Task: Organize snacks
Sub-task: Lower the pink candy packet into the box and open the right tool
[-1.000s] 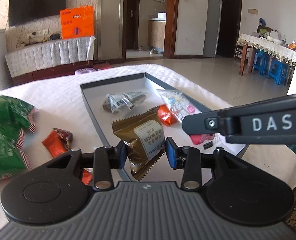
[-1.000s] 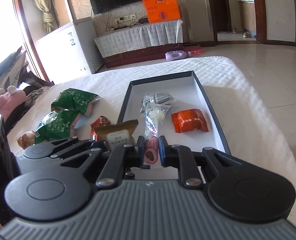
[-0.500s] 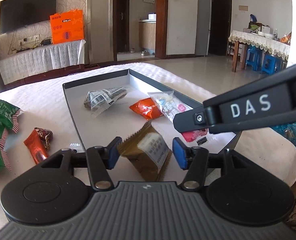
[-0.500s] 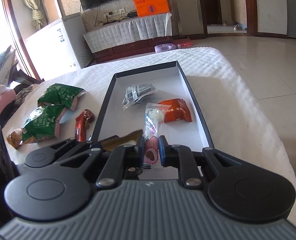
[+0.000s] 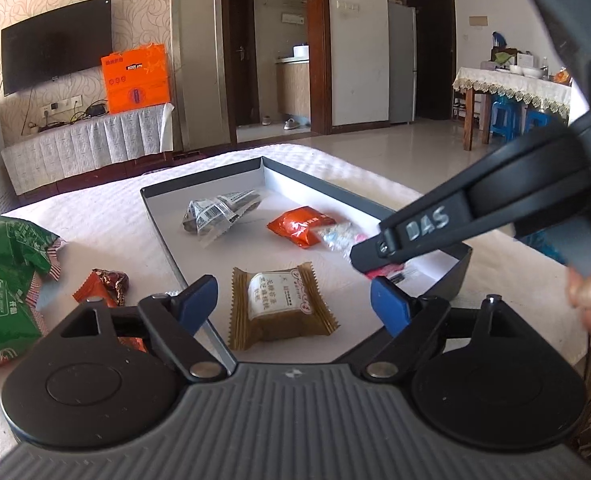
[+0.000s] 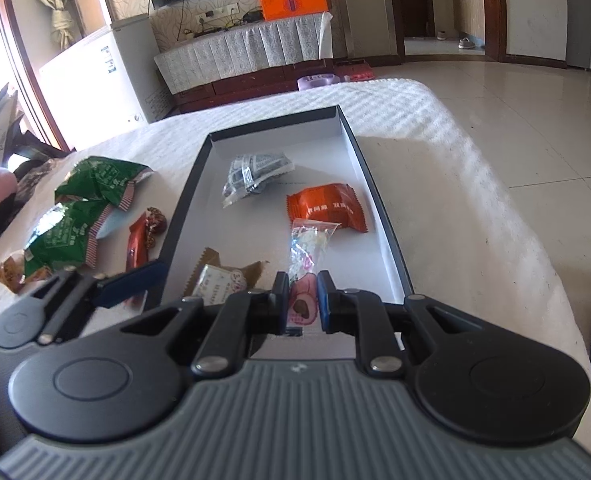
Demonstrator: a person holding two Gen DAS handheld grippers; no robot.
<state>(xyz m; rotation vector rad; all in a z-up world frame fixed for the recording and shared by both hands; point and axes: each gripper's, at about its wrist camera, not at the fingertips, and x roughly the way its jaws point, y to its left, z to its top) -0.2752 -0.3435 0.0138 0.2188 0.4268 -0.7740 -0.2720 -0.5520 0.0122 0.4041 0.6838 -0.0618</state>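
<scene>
A shallow dark-rimmed tray (image 5: 157, 216) (image 6: 379, 196) lies on the white table. In it lie a brown pastry packet (image 5: 281, 306) (image 6: 219, 280), an orange packet (image 5: 299, 224) (image 6: 327, 208) and a grey barcode packet (image 5: 215, 216) (image 6: 255, 172). My left gripper (image 5: 293, 300) is open, with the brown packet lying free between its fingers. My right gripper (image 6: 301, 300) is shut on a clear pink candy packet (image 6: 305, 252) at the tray's near end; it also shows in the left wrist view (image 5: 375, 252).
Left of the tray lie two green packets (image 5: 3, 272) (image 6: 79, 208), a red and brown candy (image 5: 107, 284) (image 6: 143, 236) and a brown snack (image 6: 11, 276). The table edge drops to the tiled floor (image 6: 515, 112) on the right.
My left gripper has opened and let go of the brown pastry packet, which now lies in the tray. My right gripper has stayed shut on the candy packet.
</scene>
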